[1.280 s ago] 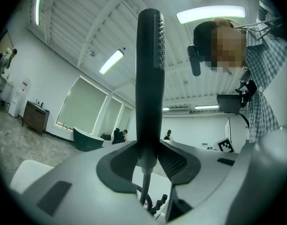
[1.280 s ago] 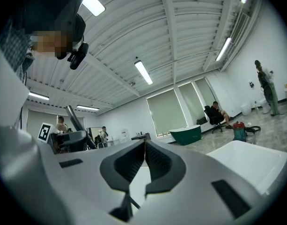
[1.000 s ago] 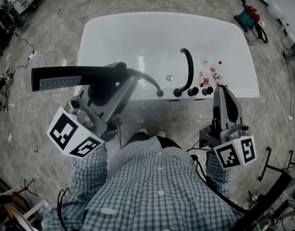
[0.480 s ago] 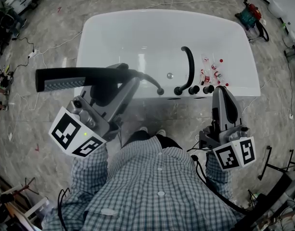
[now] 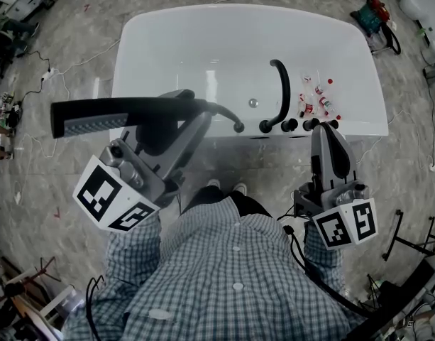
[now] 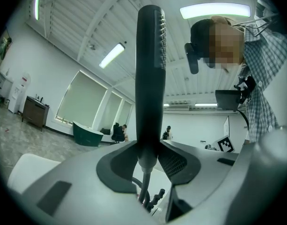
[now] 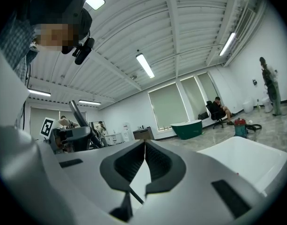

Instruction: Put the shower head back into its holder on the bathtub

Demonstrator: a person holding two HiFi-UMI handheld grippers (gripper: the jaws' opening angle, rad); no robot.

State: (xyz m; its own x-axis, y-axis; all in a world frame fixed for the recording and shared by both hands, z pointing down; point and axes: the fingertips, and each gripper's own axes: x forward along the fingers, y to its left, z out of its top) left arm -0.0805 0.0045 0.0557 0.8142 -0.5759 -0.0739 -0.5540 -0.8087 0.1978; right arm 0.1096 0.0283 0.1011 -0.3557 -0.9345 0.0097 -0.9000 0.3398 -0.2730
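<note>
L tool (image 5: 176,119) grips shower head (image 5: 111,114).

Checked shirt (image 5: 231,261); grey left hand-held gripper (image 5: 179,109) and right hand-held gripper (image 5: 323,128) carry black-and-white marker cubes (image 5: 112,197) (image 5: 345,223).

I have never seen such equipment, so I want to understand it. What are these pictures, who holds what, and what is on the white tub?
There is no robot here. A person in a checked shirt holds a hand tool with a two-jaw claw in each hand. The view from above comes from a camera on the person's head, looking down. The other two views come from cameras riding on each claw.

The left claw is shut on a black shower head, whose hose runs to the white bathtub. The right claw is shut and empty.

On the tub's near rim are a curved black faucet, black knobs and some small bottles.
</note>
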